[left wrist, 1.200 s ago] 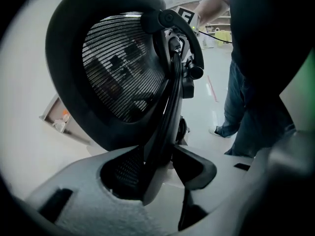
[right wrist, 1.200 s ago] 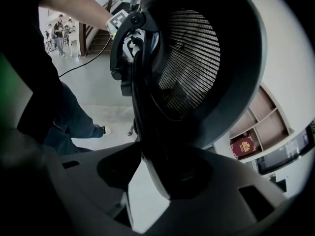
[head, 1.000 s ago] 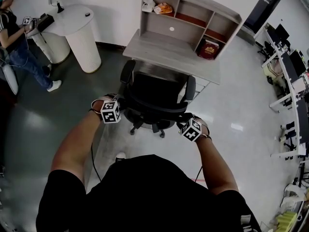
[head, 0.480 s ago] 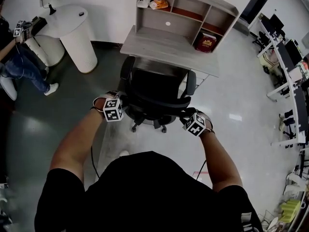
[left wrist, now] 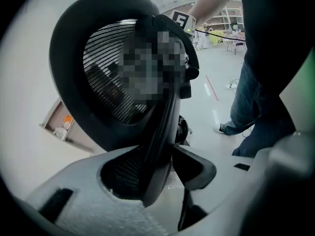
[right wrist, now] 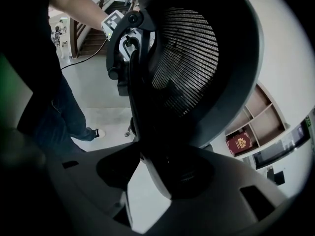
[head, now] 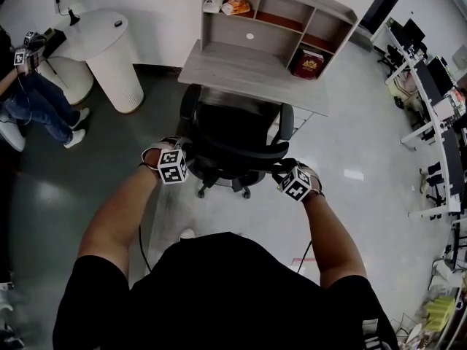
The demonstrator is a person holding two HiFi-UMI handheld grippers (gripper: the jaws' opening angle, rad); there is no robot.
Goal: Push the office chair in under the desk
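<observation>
The black mesh office chair (head: 233, 141) stands in front of the grey desk (head: 248, 68), its seat partly under the desktop. My left gripper (head: 190, 154) holds the left end of the backrest. In the left gripper view its jaws (left wrist: 167, 166) are shut on the backrest's black rim (left wrist: 162, 132). My right gripper (head: 282, 168) is at the backrest's right end. In the right gripper view its jaws (right wrist: 147, 176) are opening, with the rim (right wrist: 142, 132) still between them and pale floor showing beside one jaw.
The desk carries a shelf unit with a red book (head: 308, 64) and small items. A white round cabinet (head: 109, 46) stands at the left, and a person (head: 33, 100) beside it. More desks with monitors (head: 438, 100) line the right side.
The chair and both grippers have moved a little toward the desk. The person at the left has shifted further left.
</observation>
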